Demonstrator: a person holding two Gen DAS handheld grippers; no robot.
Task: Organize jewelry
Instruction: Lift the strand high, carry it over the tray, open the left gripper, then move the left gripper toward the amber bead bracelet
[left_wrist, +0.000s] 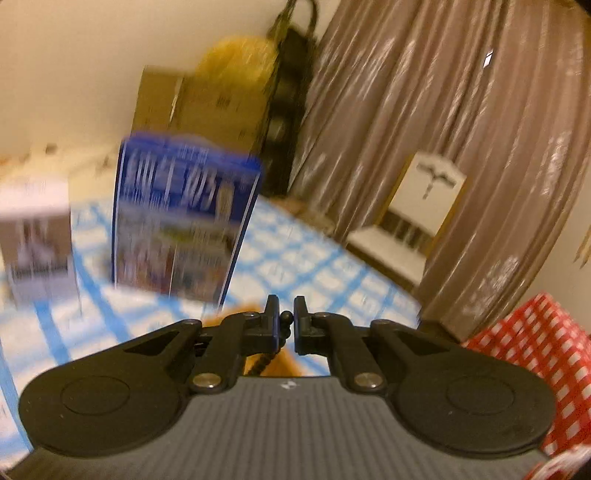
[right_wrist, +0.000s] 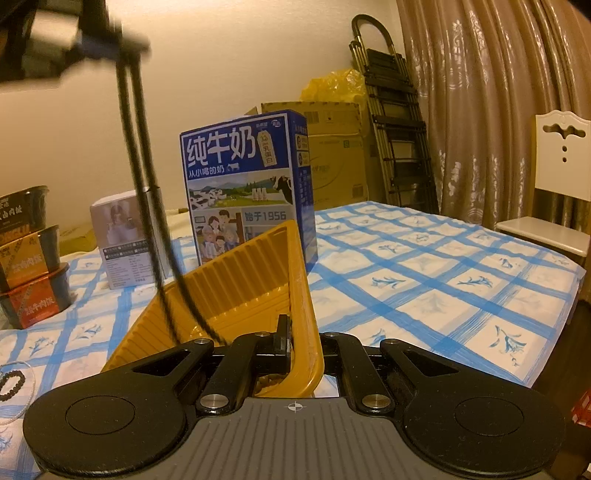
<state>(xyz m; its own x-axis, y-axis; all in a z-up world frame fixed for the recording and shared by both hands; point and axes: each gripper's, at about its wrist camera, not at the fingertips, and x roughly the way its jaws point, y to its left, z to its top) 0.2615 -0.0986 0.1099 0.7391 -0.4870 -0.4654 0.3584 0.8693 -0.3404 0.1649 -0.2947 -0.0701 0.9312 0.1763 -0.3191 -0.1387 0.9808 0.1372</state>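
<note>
**Necklace Over Tray**

Left gripper (left_wrist: 285, 316) nearly closed, pinching a black beaded necklace (right_wrist: 147, 206) between the pads; strand dangling into the yellow tray (right_wrist: 236, 280). Right gripper (right_wrist: 301, 341) clamped on the tray's near right wall, tilting it. Blue milk carton (right_wrist: 245, 184) just beyond, on the checked tablecloth (right_wrist: 424, 266).

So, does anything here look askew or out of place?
Yes. The yellow tray is not flat on the checked tablecloth: the right claw pinches its rim and holds it steeply tilted. The black bead necklace hangs from the left claw into it. Another black bracelet lies loose at the table's edge.
</note>
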